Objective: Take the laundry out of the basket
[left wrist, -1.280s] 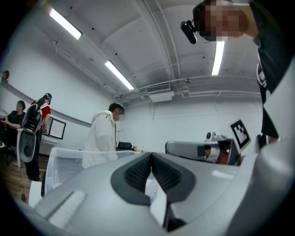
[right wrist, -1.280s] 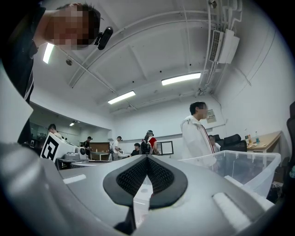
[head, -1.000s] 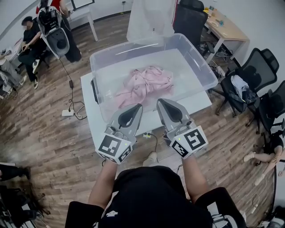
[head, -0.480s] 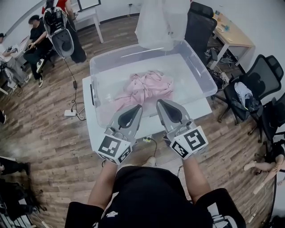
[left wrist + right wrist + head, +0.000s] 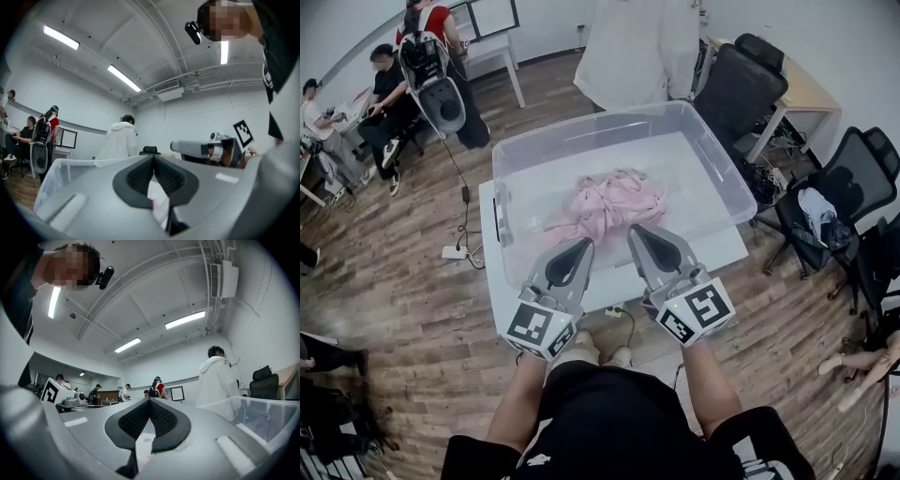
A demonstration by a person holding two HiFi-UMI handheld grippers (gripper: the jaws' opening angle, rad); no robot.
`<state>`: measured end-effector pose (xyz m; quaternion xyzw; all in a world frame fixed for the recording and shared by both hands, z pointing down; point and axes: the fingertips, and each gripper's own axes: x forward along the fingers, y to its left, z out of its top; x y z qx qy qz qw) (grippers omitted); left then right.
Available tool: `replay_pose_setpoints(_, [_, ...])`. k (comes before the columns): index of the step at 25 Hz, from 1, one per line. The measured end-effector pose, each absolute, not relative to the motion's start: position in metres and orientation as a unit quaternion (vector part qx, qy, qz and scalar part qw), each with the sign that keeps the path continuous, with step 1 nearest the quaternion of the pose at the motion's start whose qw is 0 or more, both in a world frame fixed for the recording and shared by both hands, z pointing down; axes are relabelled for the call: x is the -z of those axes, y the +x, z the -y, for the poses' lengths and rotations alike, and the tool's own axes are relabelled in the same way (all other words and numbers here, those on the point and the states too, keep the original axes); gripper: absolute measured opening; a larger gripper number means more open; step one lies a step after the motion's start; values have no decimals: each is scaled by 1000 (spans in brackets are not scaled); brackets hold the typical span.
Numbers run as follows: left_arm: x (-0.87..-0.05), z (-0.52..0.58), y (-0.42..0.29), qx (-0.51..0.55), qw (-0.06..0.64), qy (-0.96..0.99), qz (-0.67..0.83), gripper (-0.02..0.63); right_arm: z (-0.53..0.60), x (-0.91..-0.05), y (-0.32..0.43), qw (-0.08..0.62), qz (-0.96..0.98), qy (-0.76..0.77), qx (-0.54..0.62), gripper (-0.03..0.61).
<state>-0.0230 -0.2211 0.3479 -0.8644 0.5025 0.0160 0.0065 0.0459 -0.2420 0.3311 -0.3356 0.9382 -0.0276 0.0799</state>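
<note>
A clear plastic basket (image 5: 581,127) stands on a white counter (image 5: 502,286). The laundry (image 5: 609,202), a crumpled pink garment, lies on the basket's floor toward the near wall. The heap runs longest across the basket, from lower left to upper right in the head view, with a thin tail at its lower left end. It is too bunched up to tell which end is which.

Both claws hover side by side over the counter's near edge, level and pointing at the basket's near wall, apart from the laundry. In the left gripper view the left claw (image 5: 153,157) has its ribbed pads meeting at the tips with nothing between them. The right claw (image 5: 150,400) is likewise closed and empty in its own view.

A person in a white hooded top (image 5: 637,47) stands beyond the basket.
</note>
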Motion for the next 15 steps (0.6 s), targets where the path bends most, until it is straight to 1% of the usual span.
replay_pose_setpoints(15, [-342,269,-44,-30,2,-872,-489,9,280,-317,27,77,-931,-358,4,0])
